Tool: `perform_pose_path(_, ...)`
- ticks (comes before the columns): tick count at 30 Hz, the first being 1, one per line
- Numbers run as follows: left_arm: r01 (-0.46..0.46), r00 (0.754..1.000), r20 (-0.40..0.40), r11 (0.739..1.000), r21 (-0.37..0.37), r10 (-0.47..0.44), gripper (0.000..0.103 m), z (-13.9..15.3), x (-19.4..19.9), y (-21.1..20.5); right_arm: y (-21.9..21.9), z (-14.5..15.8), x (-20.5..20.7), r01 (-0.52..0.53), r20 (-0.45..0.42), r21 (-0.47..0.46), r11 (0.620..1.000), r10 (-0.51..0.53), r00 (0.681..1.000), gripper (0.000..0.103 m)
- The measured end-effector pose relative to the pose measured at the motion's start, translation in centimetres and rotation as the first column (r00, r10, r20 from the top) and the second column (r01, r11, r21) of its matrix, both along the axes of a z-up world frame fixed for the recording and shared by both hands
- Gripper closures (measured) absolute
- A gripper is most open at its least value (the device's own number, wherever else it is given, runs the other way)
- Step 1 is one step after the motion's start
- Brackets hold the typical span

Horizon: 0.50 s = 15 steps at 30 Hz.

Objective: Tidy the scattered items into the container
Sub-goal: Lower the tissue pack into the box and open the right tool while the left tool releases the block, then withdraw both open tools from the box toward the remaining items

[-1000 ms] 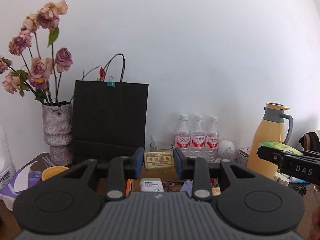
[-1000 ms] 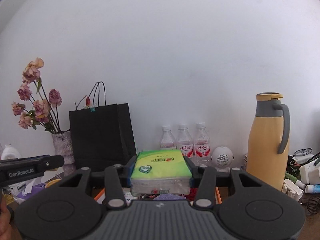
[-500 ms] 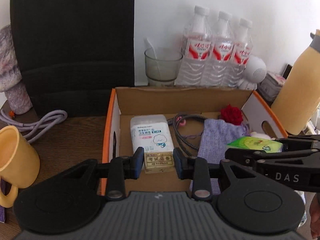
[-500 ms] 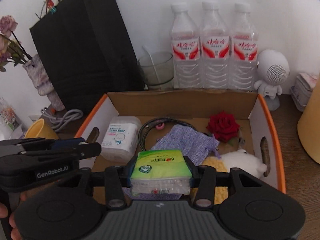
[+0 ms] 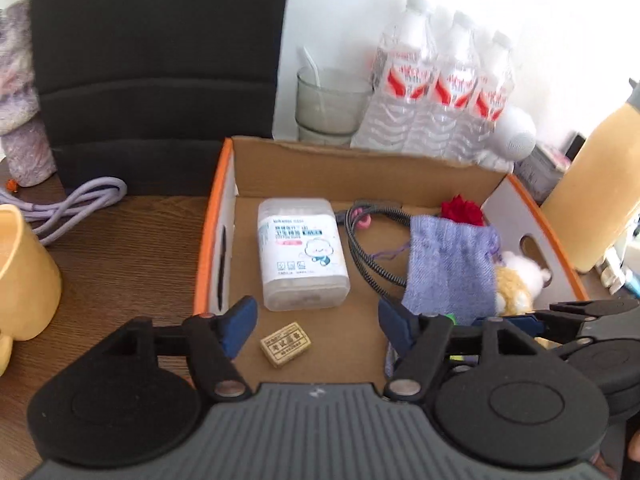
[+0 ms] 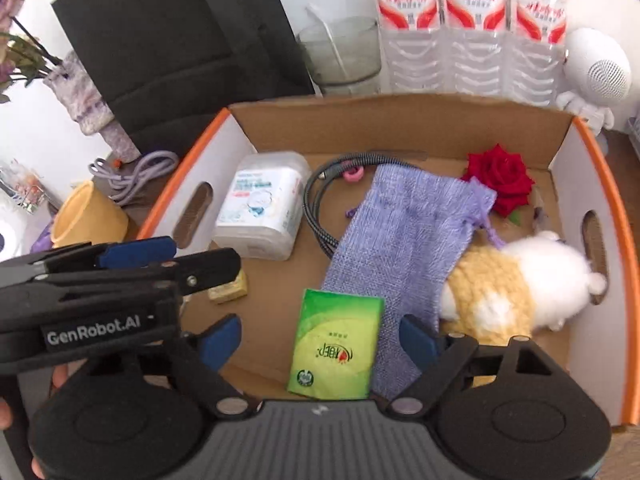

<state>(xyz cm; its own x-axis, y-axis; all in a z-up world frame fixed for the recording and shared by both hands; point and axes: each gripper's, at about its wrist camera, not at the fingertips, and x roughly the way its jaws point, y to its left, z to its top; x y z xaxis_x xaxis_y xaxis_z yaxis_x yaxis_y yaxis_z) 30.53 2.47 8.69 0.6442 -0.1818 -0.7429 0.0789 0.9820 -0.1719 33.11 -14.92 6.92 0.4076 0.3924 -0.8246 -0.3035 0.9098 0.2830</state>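
An orange-rimmed cardboard box (image 5: 218,184) (image 6: 592,136) holds a white swab box (image 5: 300,254) (image 6: 262,206), a grey cable (image 5: 366,248) (image 6: 320,208), a purple pouch (image 5: 448,264) (image 6: 412,232), a red rose (image 5: 462,210) (image 6: 500,180) and a plush toy (image 5: 516,280) (image 6: 516,284). My left gripper (image 5: 314,328) hangs over the box front, jaws opening, and a small tan eraser (image 5: 286,344) (image 6: 228,290) lies free on the box floor below. My right gripper (image 6: 320,340) is also opening above a green tissue pack (image 6: 336,352), which lies flat on the floor, untouched by the pads.
Behind the box stand a black paper bag (image 5: 160,60), a glass (image 5: 330,100), three water bottles (image 5: 444,88) and a white speaker (image 6: 596,72). A yellow mug (image 5: 24,272) and purple cord (image 5: 76,204) lie left; a yellow thermos (image 5: 596,200) stands right.
Both grippers swung down from facing the wall to over the box. Each opened: the eraser left the left jaws and the tissue pack left the right jaws, and both now lie in the box.
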Motion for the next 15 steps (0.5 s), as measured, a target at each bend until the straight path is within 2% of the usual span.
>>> perform_pose_path(2, -0.034, 0.999, 0.033, 0.999, -0.038, 0.036, 0.018, 1.0, -1.2, 0.8, -0.7, 1.7, -0.5, -0.008, 0.033, -0.004, 1.0, 0.008, 0.999, 0.016)
perform_pose_path(4, -0.083, 0.996, 0.027, 0.996, -0.045, 0.084, 0.015, 1.7, -1.8, 1.3, -1.5, 2.9, -0.7, 0.014, 0.053, -0.039, 0.999, -0.012, 0.999, 0.014)
perform_pose_path(7, -0.061, 0.998, -0.011, 0.998, -0.009, 0.061, 0.01, 1.9, -2.4, 0.9, -3.1, 3.4, -0.3, 0.087, 0.042, -0.027, 0.996, -0.086, 0.995, 0.012)
perform_pose_path(9, -0.045, 0.999, -0.006, 0.999, 0.016, 0.045, 0.007, 2.2, -3.1, 0.2, -4.3, 3.0, -0.3, 0.135, 0.03, -0.016, 0.991, -0.134, 0.99, 0.007)
perform_pose_path(12, -0.038, 0.998, 0.047, 0.999, 0.011, 0.038, 0.005, 2.6, -4.6, -0.5, -5.4, 2.2, -1.0, 0.202, 0.054, -0.034, 0.979, -0.2, 0.978, 0.007)
perform_pose_path(15, -0.032, 0.986, 0.164, 0.999, 0.02, 0.028, 0.001, 3.0, -6.6, -1.6, -6.1, 2.6, -3.1, 0.247, 0.183, -0.011, 0.969, -0.24, 0.953, 0.007)
